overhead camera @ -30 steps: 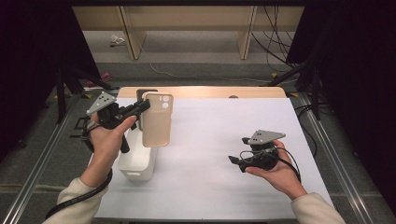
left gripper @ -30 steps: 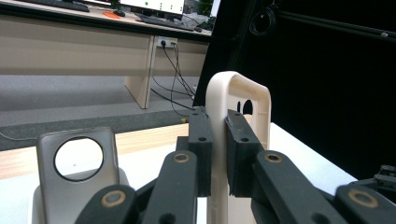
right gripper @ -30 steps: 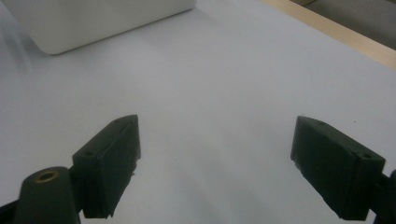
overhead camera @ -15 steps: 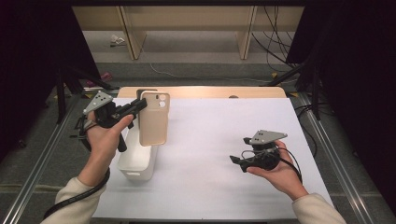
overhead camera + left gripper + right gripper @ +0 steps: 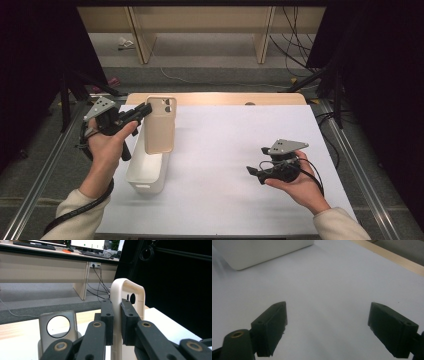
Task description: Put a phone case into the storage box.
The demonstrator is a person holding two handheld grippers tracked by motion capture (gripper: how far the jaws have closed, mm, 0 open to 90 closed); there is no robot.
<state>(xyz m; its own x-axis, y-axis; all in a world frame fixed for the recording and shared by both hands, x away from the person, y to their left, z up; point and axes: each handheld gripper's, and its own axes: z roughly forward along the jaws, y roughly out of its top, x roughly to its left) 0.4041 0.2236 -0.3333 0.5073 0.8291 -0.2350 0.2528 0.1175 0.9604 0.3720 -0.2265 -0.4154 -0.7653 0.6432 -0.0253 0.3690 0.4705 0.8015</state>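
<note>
- A white sheet (image 5: 225, 165) covers most of a wooden table (image 5: 270, 98); a strip of bare wood shows along the far edge.
- Beyond the table lies grey floor with loose cables (image 5: 295, 55) and the legs of a pale wooden desk (image 5: 140, 40). Dark curtains stand at both sides.
- The left gripper view looks across at that desk, with monitors and a keyboard on top.
- A white bin (image 5: 145, 172) stands on the sheet at the left, its long side running away from the person.
- The left gripper (image 5: 145, 112) is clamped on a beige phone case (image 5: 161, 125), held upright above the far end of the bin, camera cut-out at the top.
- In the left gripper view the two pads press either side of the case's edge (image 5: 117, 312), well below its upper rim.
- The right gripper (image 5: 252, 172) rests low over the sheet at the right, well apart from the case and bin; its jaws stand wide with nothing between them.
- The right gripper view shows a corner of the bin (image 5: 262, 252) beyond the spread jaws.
</note>
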